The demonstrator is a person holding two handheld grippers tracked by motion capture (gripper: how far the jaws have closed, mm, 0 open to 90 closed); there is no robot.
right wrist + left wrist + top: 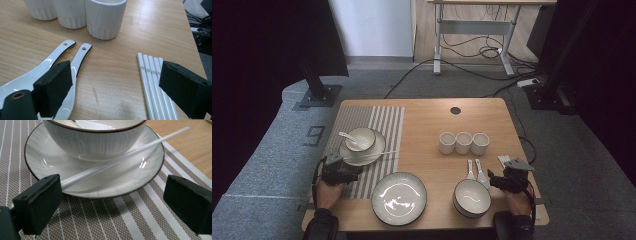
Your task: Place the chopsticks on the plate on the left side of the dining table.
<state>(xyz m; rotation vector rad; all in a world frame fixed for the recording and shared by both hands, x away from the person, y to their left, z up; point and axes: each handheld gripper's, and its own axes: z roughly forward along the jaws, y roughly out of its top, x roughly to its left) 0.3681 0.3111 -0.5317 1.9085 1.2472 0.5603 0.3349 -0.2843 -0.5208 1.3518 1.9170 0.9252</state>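
A white bowl [360,139] with a spoon [95,125] in it sits on a dark-rimmed plate [371,152] on the striped placemat [382,122]. A white chopstick [112,163] lies across the plate's near rim. My left gripper [348,170] is open just in front of that plate, jaws wide apart above the mat [112,205], the chopstick's near end by the left jaw. My right gripper [498,177] is open over bare wood [117,92], with two white spoons [75,60] on its left and several white chopsticks [150,82] on its right.
Three white ribbed cups [463,142] stand in a row beyond the spoons. An empty plate [399,198] and a stacked bowl [472,197] sit near the front edge. The table [427,120] has a cable hole [455,110] at the back.
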